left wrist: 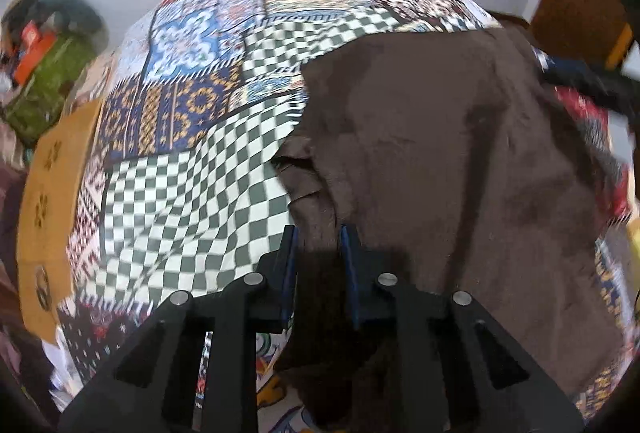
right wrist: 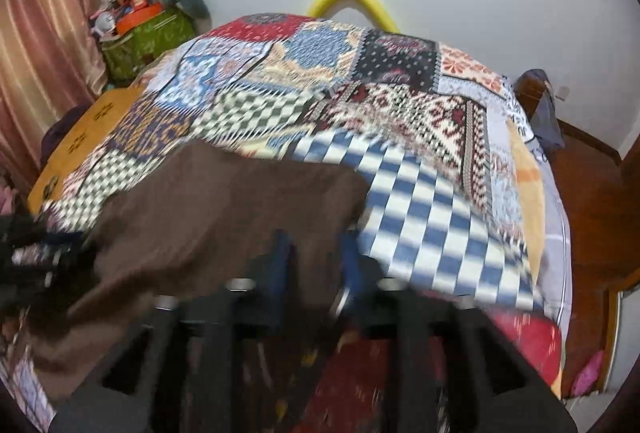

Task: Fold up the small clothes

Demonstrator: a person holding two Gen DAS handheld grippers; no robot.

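Left wrist: soft brown cloth [left wrist: 440,153], patchwork bedspread [left wrist: 192,161].

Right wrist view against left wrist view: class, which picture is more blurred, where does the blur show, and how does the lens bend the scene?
Right wrist view: more blurred, smearing the right tool, brown cloth and nearby bedspread; far wall sharper. Left wrist view: left tool crisp, blur mainly at the edges. Both views: fisheye bulges the bed into a dome, corners dark.
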